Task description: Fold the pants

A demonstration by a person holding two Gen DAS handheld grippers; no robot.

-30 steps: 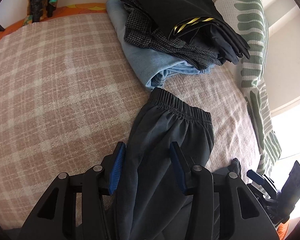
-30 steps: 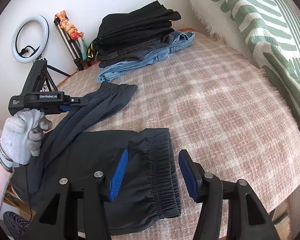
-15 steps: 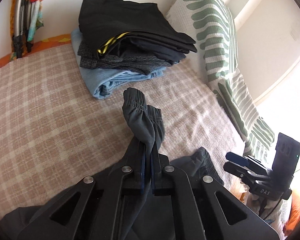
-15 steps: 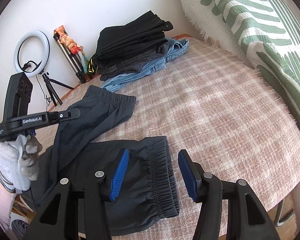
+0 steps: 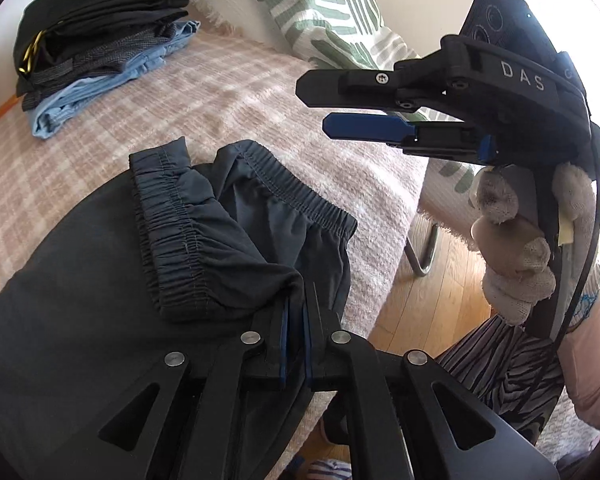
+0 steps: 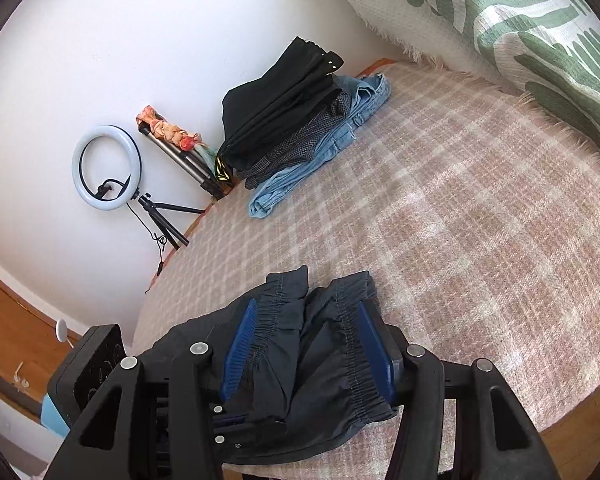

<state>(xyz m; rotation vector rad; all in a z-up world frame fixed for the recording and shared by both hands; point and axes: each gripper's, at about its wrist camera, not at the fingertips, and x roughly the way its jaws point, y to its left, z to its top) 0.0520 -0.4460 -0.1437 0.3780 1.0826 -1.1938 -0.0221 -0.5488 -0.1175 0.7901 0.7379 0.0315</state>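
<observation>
- The dark pants (image 5: 100, 280) lie at the near edge of the plaid-covered bed (image 5: 260, 92), with one leg laid across the other, so that the two elastic cuffs sit just beside each other.
- The left gripper (image 5: 296, 320) has its blue pads almost together. A bunched fold of pants fabric runs into the narrow gap just behind the nearer cuff (image 5: 172, 240). The jaws are easing apart slightly, but the fold sits between them and looks pinched.
- The right gripper (image 6: 308, 344) stands about half open over both cuffs. Its pads flank the gathered hems on either side. Fabric lies between them, though no firm squeeze shows.
- In the left wrist view the right gripper (image 5: 364, 128) hangs in the air to the right, above the bed's edge, carried by a gloved hand (image 5: 516, 248).
- The key relation: the cuffs (image 6: 320, 300) lie directly ahead of both claws, and the legs' long axis runs back from the cuffs toward the person. The waist end is out of view.
- The left claw is the nearer one and already has the cloth. The right looks set to close on the paired hems, probably to carry them along that axis for the next fold.
- A stack of folded clothes (image 6: 292, 120) sits well apart at the far side of the bed, beside a leaf-patterned cushion (image 6: 520, 20).
</observation>
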